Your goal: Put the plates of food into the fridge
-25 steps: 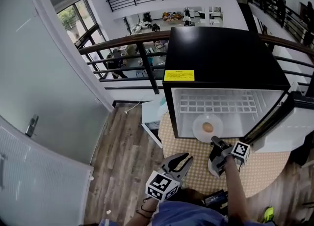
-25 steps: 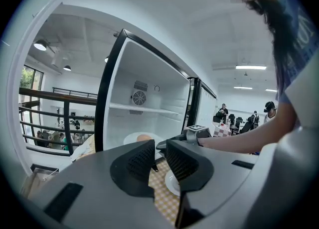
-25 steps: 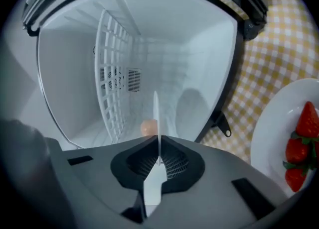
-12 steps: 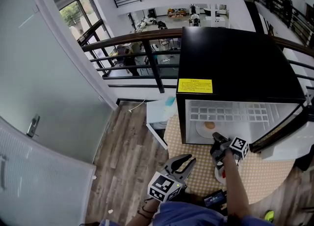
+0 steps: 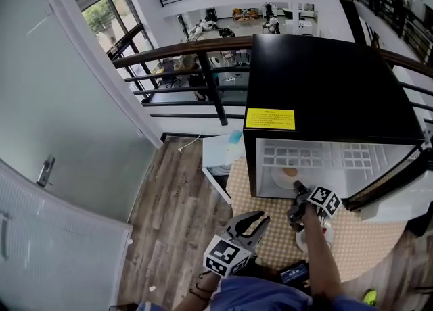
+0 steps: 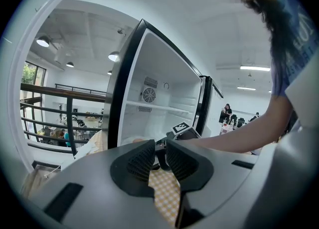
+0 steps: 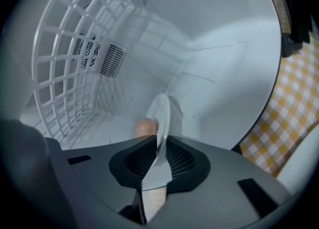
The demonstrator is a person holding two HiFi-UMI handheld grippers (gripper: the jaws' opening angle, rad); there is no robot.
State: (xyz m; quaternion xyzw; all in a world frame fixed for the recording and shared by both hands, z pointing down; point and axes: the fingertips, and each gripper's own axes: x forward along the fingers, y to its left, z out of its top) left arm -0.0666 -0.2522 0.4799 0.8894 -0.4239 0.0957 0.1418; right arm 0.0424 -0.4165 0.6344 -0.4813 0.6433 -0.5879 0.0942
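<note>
White plate (image 7: 162,113) stands edge-on, half hiding its food (image 7: 144,126), its rim between the right gripper's (image 7: 158,146) opening jaws at twelve o'clock inside the fridge (image 7: 224,49). The left gripper (image 5: 249,223) hangs low, released and empty.

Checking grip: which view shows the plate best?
Right gripper view: the plate sits edge-on between the opening tongs of the right gripper. Head view shows it small inside the fridge; left gripper view barely shows it.

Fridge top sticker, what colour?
The sticker is yellow with dark print; the head view shows it best.
</note>
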